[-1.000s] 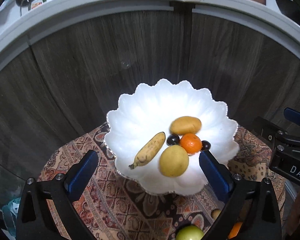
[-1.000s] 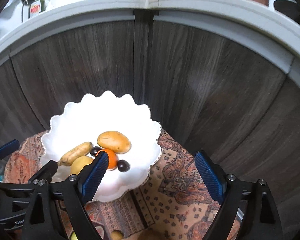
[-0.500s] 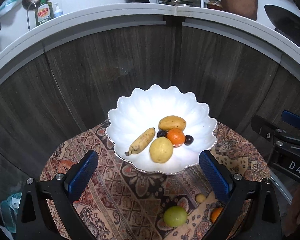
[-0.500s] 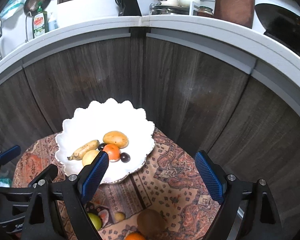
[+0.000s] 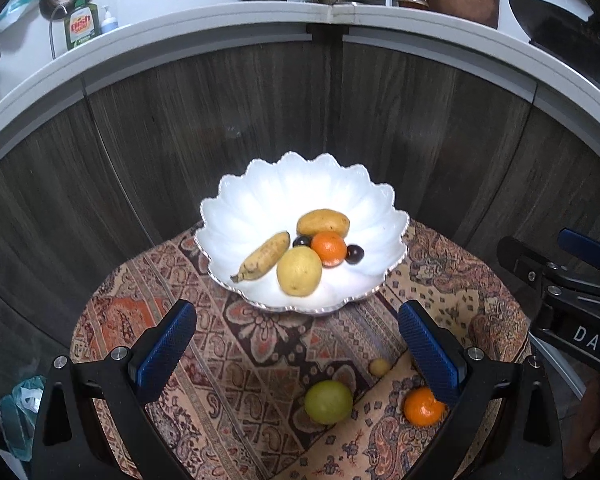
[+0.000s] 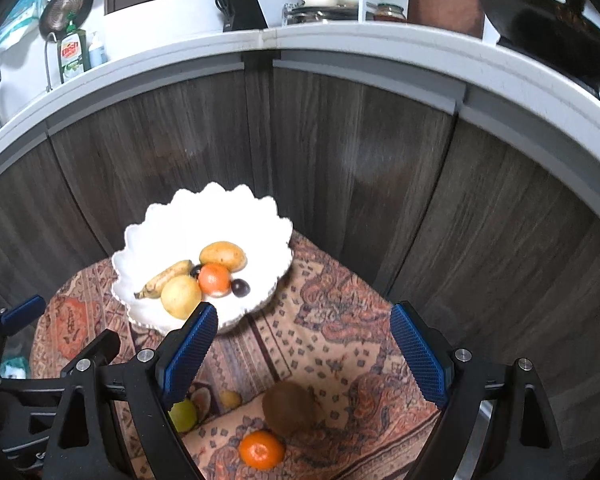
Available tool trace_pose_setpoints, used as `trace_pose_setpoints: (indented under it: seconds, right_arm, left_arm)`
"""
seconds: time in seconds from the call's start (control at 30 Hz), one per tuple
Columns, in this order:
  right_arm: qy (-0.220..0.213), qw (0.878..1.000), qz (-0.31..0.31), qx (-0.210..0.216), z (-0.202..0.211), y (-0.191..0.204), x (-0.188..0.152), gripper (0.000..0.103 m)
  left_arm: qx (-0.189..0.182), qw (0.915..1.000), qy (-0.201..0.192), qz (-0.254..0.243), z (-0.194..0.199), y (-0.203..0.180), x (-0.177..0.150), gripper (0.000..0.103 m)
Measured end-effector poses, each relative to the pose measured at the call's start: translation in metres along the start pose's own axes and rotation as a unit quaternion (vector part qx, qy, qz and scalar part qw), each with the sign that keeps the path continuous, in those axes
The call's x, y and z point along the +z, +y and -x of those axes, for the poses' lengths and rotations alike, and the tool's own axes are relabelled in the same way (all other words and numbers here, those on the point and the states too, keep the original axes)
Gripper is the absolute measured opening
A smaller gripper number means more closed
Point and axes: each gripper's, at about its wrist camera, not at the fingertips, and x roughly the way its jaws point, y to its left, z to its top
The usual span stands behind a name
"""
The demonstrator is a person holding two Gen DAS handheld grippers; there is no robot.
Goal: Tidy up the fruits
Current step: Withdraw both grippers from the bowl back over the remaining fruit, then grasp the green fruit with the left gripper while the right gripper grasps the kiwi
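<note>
Gleaming scalloped white bowl [image 5: 256,200], paisley cloth [image 5: 260,344]

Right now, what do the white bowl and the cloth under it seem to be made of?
White bowl: probably glazed ceramic or opaque glass; it looks glossy, with a scalloped, fluted wall and a beaded silvery rim. Plastic cannot be ruled out.
Cloth: a woven or printed textile, matt, with a paisley pattern in orange, brown and cream; it lies flat with soft folds at the edges.
</note>
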Motion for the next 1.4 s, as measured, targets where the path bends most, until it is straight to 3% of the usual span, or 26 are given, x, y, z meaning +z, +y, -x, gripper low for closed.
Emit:
trace_pose_setpoints:
  seconds: [0.63, 0.9, 1.07, 1.4]
  right_arm:
    - [0.073, 0.997, 0.013, 0.01, -0.047, -0.001, -0.065, 0.089]
    - [0.108, 0.994, 0.017, 0.025, -0.071, 0.002, -0.08, 0.089]
    - [0.129, 0.991, 0.022, 0.027, -0.087, 0.006, -0.088, 0.089]
    - [0.159, 0.987, 0.016, 0.029, -0.117, 0.005, -0.096, 0.089]
  left_arm:
    - [-0.015, 0.9981, 0.056, -0.018, -0.038, -0.008, -0.063, 0.102]
    - [-0.023, 0.9951, 0.09, -0.032, -0.066, -0.018, -0.087, 0.096]
    - [-0.032, 0.9924, 0.116, -0.028, -0.087, -0.018, -0.097, 0.085]
    - [-0.04, 0.9906, 0.127, -0.03, -0.108, -0.018, -0.102, 0.076]
